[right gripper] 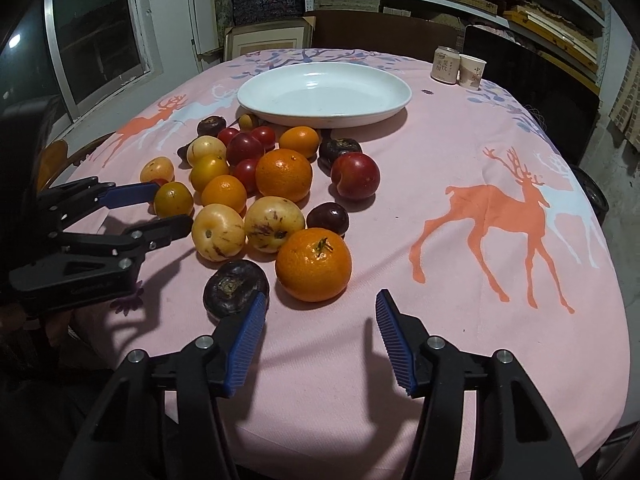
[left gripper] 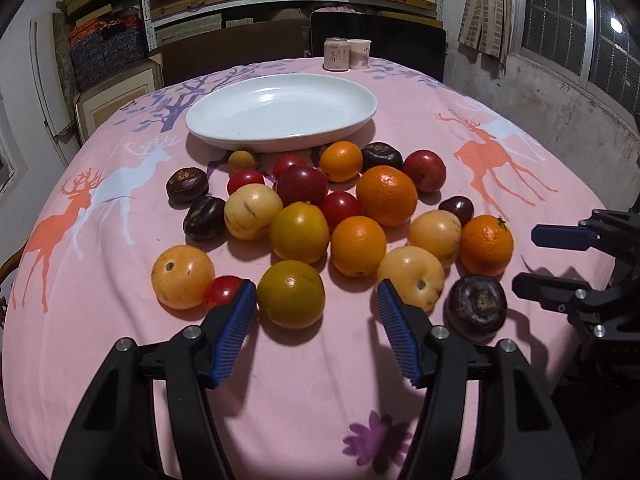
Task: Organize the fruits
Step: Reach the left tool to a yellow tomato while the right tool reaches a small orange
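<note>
Many fruits (left gripper: 320, 224) lie clustered on the pink deer-print tablecloth (left gripper: 280, 380), just in front of the white oval dish (left gripper: 280, 112), which holds nothing. The left gripper (left gripper: 316, 296) is held low at the near edge of the pile, jaws spread wide and gripping nothing; a yellow-green orange (left gripper: 291, 294) sits just beside its left pad, a pale yellow fruit (left gripper: 412, 276) by the right. The right gripper (right gripper: 320, 308) is low too, equally wide and empty, with a dark purple fruit (right gripper: 235, 286) against its left pad and a stemmed orange (right gripper: 313, 264) just ahead. A can (right gripper: 446, 64) and paper cup (right gripper: 472, 71) stand at the far edge.
</note>
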